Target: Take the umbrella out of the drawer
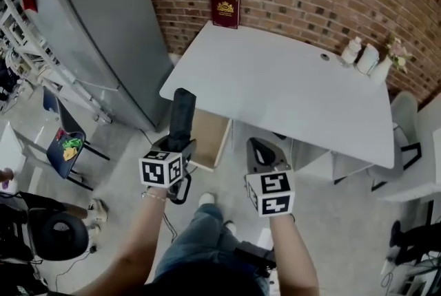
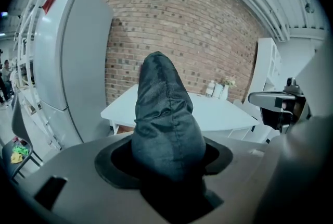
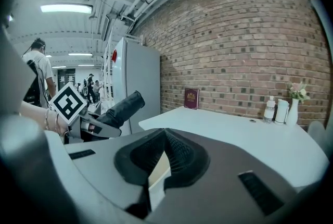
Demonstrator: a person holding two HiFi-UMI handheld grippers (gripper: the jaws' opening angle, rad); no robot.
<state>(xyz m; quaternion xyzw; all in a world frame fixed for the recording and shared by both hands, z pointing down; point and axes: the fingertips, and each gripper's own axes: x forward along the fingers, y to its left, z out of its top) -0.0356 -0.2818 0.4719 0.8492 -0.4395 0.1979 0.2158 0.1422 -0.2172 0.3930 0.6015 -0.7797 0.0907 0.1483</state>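
Observation:
The folded umbrella (image 1: 182, 115) in its dark fabric sleeve stands up out of my left gripper (image 1: 180, 144), which is shut on its lower part. In the left gripper view the umbrella (image 2: 166, 124) fills the middle, rising between the jaws of the left gripper (image 2: 166, 165). My right gripper (image 1: 265, 153) is beside it to the right, level with it and shut on nothing. In the right gripper view the right gripper (image 3: 165, 139) has its pads together, and the umbrella (image 3: 122, 108) shows at the left. Under the table's near left corner a light wooden drawer (image 1: 209, 138) shows.
A white table (image 1: 275, 81) stands against the brick wall with a dark red book (image 1: 225, 9) at the back and bottles (image 1: 351, 50) and a vase (image 1: 382, 66) at the right. A grey cabinet (image 1: 96, 26) stands left. A chair (image 1: 65, 146) is on the floor at left.

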